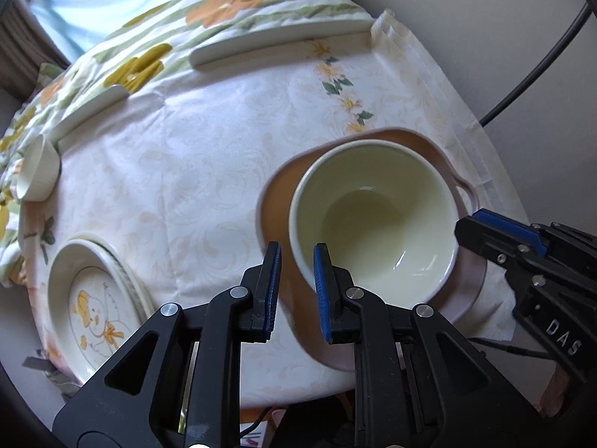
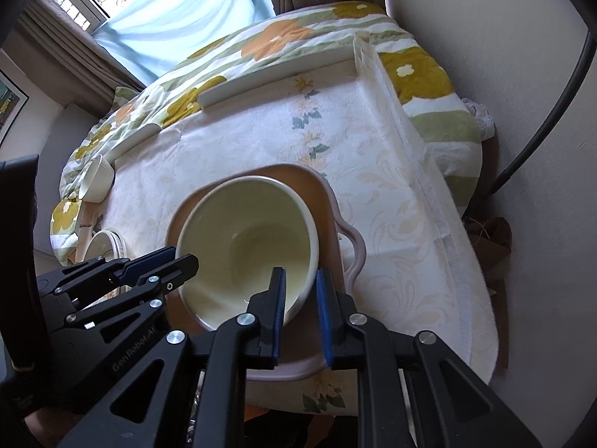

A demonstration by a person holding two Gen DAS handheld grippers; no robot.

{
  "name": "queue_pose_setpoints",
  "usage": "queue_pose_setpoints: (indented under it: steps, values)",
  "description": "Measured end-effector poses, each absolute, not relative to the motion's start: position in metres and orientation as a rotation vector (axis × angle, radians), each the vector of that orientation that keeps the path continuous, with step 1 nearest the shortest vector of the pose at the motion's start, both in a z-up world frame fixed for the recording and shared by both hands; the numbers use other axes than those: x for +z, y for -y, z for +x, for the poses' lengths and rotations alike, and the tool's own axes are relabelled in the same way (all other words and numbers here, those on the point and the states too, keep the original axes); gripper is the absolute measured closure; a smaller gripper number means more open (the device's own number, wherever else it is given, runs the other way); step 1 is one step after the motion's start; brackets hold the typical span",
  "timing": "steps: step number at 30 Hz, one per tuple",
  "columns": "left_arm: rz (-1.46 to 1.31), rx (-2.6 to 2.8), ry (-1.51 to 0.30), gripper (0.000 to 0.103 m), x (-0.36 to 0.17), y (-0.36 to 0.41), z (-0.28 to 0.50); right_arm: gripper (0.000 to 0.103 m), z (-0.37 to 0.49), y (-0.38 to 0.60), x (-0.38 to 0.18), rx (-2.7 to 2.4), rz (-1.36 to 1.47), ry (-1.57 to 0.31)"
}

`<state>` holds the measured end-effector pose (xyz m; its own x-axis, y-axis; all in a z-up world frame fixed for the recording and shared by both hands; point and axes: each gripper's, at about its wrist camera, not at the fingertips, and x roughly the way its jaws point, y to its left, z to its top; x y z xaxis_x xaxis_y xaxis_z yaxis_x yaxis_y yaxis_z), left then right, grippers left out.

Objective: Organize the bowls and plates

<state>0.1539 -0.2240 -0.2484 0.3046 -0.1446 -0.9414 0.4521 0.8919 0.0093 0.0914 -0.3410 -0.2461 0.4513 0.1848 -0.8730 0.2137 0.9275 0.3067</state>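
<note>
A deep cream bowl point(image 1: 377, 216) sits in a pink handled dish point(image 1: 283, 201) on the white tablecloth. In the right wrist view the bowl point(image 2: 246, 246) and the dish point(image 2: 335, 231) show in the middle. My left gripper point(image 1: 296, 291) is open, its jaws straddling the bowl's near left rim without closing on it. My right gripper point(image 2: 301, 317) is open, its jaws either side of the bowl's near right rim. A stack of cartoon-printed plates point(image 1: 93, 306) lies at the left. A small white ribbed bowl point(image 1: 37, 175) stands at the far left.
A floral quilt point(image 1: 231, 3) covers a bed beyond the table. White table-rim pieces point(image 1: 283, 41) line the far side. A wall point(image 2: 503, 74) and a black cable point(image 2: 544, 119) are at the right. The table's near edge point(image 1: 298, 392) is close below the grippers.
</note>
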Motion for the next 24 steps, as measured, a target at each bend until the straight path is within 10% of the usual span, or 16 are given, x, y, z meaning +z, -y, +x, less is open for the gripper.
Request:
queue_pose_setpoints:
  steps: [12, 15, 16, 17, 18, 20, 24]
  values:
    - [0.084, -0.221, -0.975, 0.088, -0.151, 0.129, 0.141, 0.088, 0.108, 0.307, -0.172, 0.221, 0.291, -0.938]
    - [0.043, -0.148, -0.892, 0.059, -0.12, 0.098, 0.141, 0.087, 0.123, 0.287, -0.151, 0.298, 0.252, -0.882]
    - [0.027, -0.117, -0.859, 0.019, -0.11, 0.085, 0.141, 0.084, 0.128, 0.28, -0.144, 0.323, 0.24, -0.861]
    - [0.016, -0.091, -0.828, 0.001, -0.104, 0.075, 0.142, 0.062, 0.135, 0.273, -0.137, 0.345, 0.227, -0.84]
    - [-0.001, -0.064, -0.774, 0.001, -0.094, 0.061, 0.139, 0.031, 0.141, 0.265, -0.132, 0.362, 0.215, -0.825]
    - [-0.027, -0.039, -0.753, 0.001, -0.087, 0.039, 0.142, 0.008, 0.155, 0.248, -0.123, 0.4, 0.192, -0.796]
    - [-0.121, 0.046, -0.777, 0.001, -0.092, -0.02, 0.161, 0.008, 0.191, 0.208, -0.122, 0.46, 0.129, -0.827]
